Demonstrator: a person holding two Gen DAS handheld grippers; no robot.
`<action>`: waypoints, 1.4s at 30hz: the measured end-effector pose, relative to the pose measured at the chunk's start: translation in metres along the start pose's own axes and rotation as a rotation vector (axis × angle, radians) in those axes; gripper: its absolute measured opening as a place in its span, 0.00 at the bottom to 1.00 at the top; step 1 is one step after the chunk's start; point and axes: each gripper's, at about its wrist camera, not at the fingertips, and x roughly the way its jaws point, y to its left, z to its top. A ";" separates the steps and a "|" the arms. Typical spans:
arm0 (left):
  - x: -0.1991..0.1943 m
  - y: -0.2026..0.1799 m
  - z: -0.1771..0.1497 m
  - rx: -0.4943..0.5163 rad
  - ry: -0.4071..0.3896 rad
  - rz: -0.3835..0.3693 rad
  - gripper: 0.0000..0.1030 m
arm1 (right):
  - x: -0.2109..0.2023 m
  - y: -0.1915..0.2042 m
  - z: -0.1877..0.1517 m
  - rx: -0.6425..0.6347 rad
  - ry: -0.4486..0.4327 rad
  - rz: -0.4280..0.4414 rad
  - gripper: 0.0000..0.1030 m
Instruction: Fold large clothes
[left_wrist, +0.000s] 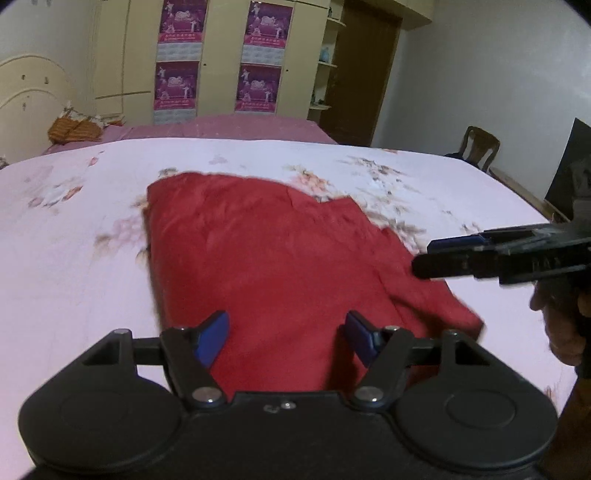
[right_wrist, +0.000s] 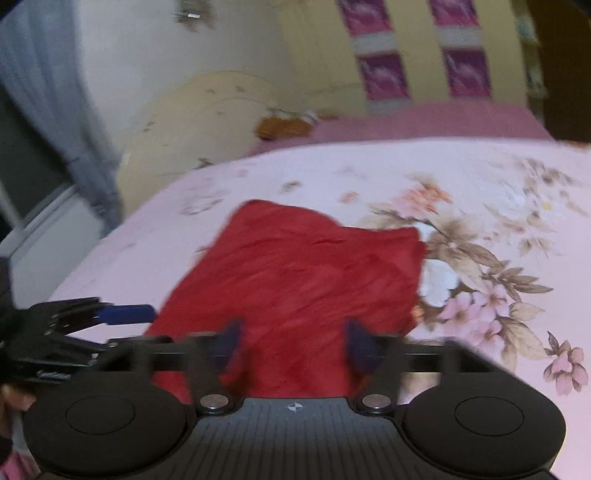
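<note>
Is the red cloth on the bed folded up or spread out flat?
Partly folded. The red cloth lies on the bed with a layer doubled over along its right side, edges uneven.

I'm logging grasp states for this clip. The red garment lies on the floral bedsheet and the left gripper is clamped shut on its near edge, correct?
Not quite. The red garment does lie on the floral bedsheet, but the left gripper is open: the left wrist view shows its blue pads spread apart over the cloth, gripping nothing.

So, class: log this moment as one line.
left tool: open | right tool: open | red garment: flat on floral bedsheet, ungripped
</note>
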 end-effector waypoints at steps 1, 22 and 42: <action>-0.004 -0.001 -0.008 -0.020 -0.002 0.008 0.65 | -0.003 0.009 -0.007 -0.029 0.010 0.001 0.60; -0.092 -0.043 -0.037 -0.128 -0.088 0.273 1.00 | -0.071 0.031 -0.052 -0.045 -0.016 -0.190 0.37; -0.177 -0.156 -0.068 -0.118 -0.108 0.287 1.00 | -0.204 0.107 -0.123 0.075 -0.065 -0.420 1.00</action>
